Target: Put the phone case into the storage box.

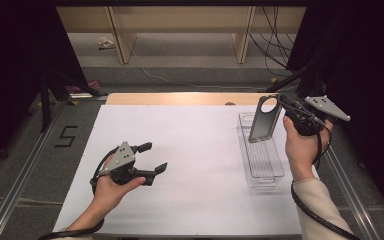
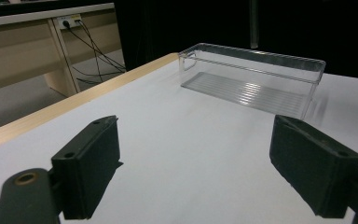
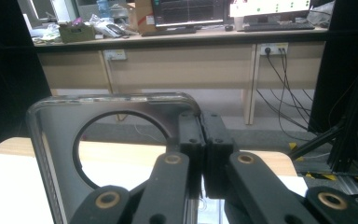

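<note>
A dark phone case [image 1: 265,122] with a round hole near its top hangs upright over the far end of a clear plastic bin [image 1: 267,177]. My right gripper [image 1: 281,103] is shut on the case's upper corner. The right gripper view shows the jaws of the right gripper [image 3: 204,140] pressed together on the edge of the case [image 3: 56,154] beside the hole. My left gripper [image 1: 153,157] is held open just above the white table, holding nothing. In the left gripper view the left gripper [image 2: 193,140] points across the table toward the bin [image 2: 256,70], which looks empty.
A white sheet [image 1: 190,170] covers the table, with a wooden strip [image 1: 180,98] along its far edge. A "5" mark [image 1: 66,136] is on the floor at left. Wooden desks, cables and black stand legs lie beyond the table.
</note>
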{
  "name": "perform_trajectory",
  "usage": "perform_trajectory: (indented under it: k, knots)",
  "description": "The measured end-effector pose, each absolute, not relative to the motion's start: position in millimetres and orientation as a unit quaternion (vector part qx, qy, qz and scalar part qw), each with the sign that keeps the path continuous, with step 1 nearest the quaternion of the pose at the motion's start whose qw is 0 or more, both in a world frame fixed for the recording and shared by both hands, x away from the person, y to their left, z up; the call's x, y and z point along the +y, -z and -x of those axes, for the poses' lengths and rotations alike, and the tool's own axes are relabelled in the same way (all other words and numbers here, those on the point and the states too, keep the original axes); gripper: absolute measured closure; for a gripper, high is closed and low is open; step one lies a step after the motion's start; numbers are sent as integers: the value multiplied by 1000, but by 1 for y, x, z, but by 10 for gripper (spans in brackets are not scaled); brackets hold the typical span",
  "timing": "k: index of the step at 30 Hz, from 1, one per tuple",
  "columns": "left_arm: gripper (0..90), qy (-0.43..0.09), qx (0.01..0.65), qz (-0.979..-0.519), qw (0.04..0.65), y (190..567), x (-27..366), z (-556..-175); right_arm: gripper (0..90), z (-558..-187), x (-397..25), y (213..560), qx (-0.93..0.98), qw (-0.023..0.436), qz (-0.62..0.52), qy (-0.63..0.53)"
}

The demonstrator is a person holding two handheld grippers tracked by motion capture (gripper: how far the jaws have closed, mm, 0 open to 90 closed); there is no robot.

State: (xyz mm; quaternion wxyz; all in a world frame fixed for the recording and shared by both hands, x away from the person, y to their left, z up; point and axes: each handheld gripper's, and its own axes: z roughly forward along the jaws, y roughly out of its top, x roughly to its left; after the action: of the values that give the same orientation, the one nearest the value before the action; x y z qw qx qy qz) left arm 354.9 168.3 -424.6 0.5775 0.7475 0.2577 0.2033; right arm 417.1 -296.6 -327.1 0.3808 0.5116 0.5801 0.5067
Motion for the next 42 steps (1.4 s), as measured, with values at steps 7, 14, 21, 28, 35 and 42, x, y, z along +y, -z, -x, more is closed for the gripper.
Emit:
perform_trajectory:
  k: [7,14,21,28,35,42]
  knots:
    - [159,-203,258,-748,577,425,168,-355,889,-418,-296,328,581,380,-512,-506]
    - [159,-203,258,-748,578,425,168,-355,889,-419,-296,328,581,380,-512,-505]
    - [159,-202,258,-748,577,425,168,-355,889,-420,-297,328,581,381,-512,-506]
    - [159,-202,259,-748,578,425,168,-355,889,-422,-297,328,581,381,-512,-505]
    - [159,-202,259,-748,577,425,168,-355,889,-423,-296,329,581,380,-513,-505]
    - [159,-202,258,-748,577,425,168,-355,890,-425,-296,329,581,380,-513,-506]
